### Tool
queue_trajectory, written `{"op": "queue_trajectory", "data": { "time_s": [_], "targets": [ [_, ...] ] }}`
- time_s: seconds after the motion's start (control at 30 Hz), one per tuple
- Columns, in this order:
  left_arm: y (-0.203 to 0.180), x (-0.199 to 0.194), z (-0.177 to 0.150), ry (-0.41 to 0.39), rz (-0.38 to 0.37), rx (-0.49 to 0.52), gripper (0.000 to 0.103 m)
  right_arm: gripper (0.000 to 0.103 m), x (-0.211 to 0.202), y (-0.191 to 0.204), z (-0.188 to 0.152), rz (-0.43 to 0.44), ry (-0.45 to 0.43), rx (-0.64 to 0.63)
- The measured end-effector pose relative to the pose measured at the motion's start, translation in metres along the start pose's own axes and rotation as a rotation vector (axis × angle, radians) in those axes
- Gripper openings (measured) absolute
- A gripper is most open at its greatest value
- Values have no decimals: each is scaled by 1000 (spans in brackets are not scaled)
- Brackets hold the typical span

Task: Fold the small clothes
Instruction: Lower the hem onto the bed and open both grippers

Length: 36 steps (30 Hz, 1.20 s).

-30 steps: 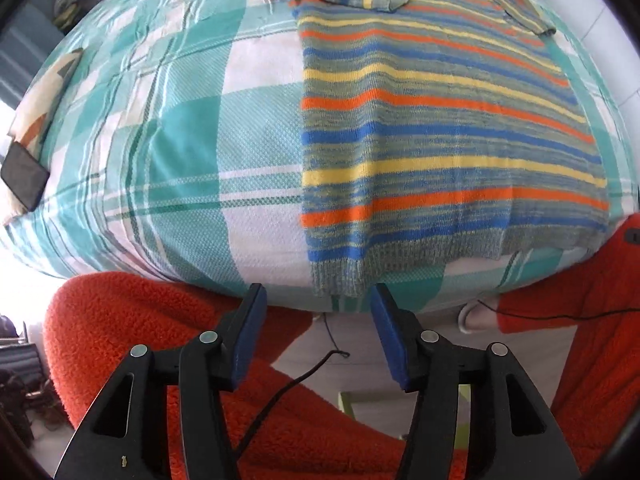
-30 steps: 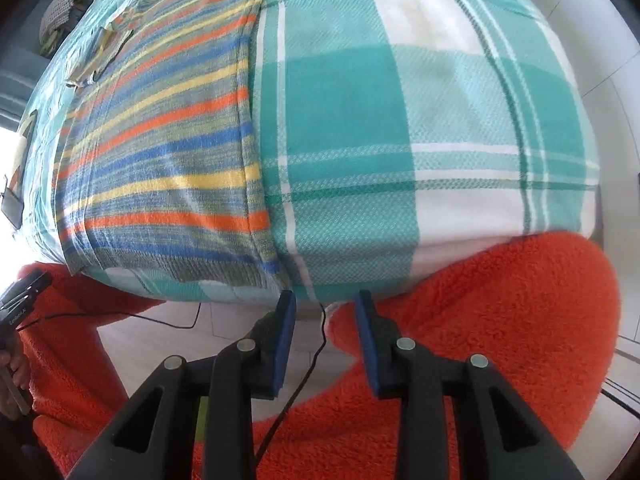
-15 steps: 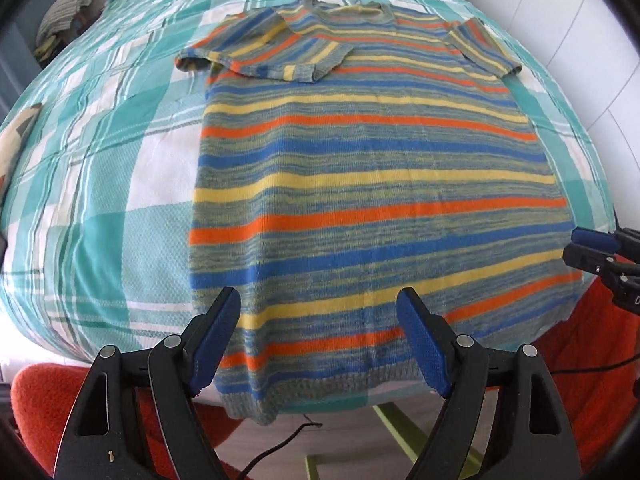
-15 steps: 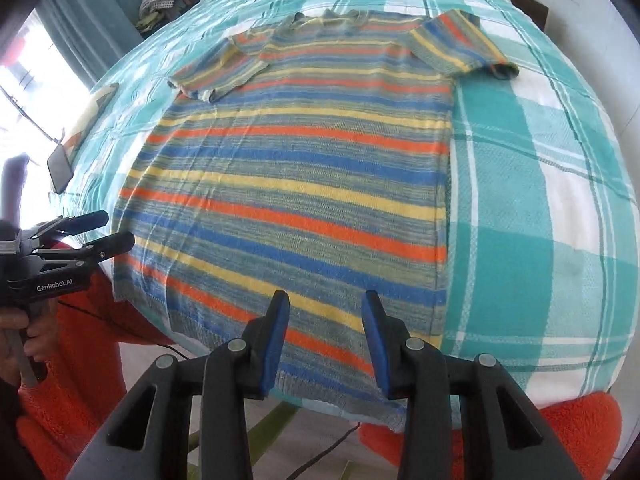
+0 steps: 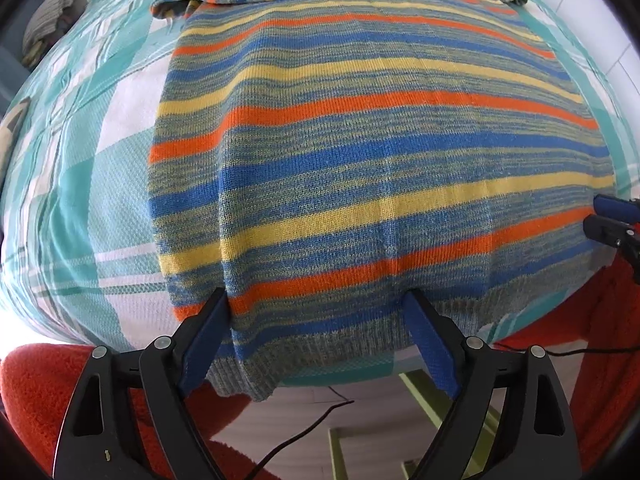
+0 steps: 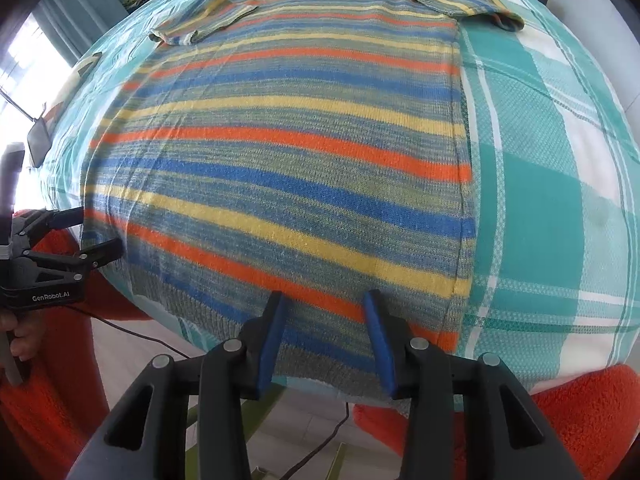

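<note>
Teal-and-white plaid bed cover (image 6: 552,184) bare along the bed's right edge, open passage. Striped knitted sweater (image 5: 380,168) overhangs near edge. Black cable (image 5: 304,432) trails on the floor below it.

A bed (image 6: 560,168) under a teal-and-white plaid cover (image 5: 80,184) filled the room. Teal curtains (image 6: 76,20) hung beside a bright window (image 6: 20,64). White tiled wall (image 5: 608,52) stood opposite; pale floor (image 5: 360,412) lay below.

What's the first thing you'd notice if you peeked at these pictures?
The striped knit sweater, in orange, blue and yellow bands, lies flat across the teal plaid bedspread. Near its bottom hem, the left tool and right tool both stand open, with fuzzy orange sleeves behind them.
</note>
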<state>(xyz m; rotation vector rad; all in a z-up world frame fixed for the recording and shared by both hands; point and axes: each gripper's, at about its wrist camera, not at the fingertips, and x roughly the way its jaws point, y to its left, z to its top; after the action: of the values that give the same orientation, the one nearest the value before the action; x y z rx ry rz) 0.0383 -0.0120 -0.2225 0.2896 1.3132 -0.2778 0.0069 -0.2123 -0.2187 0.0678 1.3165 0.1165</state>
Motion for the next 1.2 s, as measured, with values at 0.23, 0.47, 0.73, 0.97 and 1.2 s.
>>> {"op": "queue_trajectory", "data": {
  "time_s": [0.23, 0.47, 0.73, 0.97, 1.2],
  "targets": [
    [6, 3, 1, 17, 10, 11, 92, 47, 2, 8, 0, -22, -1, -27],
    [2, 4, -2, 23, 14, 13, 93, 48, 3, 8, 0, -19, -4, -26],
    [0, 6, -3, 25, 13, 15, 93, 48, 3, 8, 0, -17, -5, -26],
    [1, 8, -4, 30, 14, 20, 94, 49, 3, 9, -1, -19, -4, -28],
    [1, 12, -6, 36, 19, 30, 94, 50, 3, 11, -2, -25, 1, -35]
  ]
}}
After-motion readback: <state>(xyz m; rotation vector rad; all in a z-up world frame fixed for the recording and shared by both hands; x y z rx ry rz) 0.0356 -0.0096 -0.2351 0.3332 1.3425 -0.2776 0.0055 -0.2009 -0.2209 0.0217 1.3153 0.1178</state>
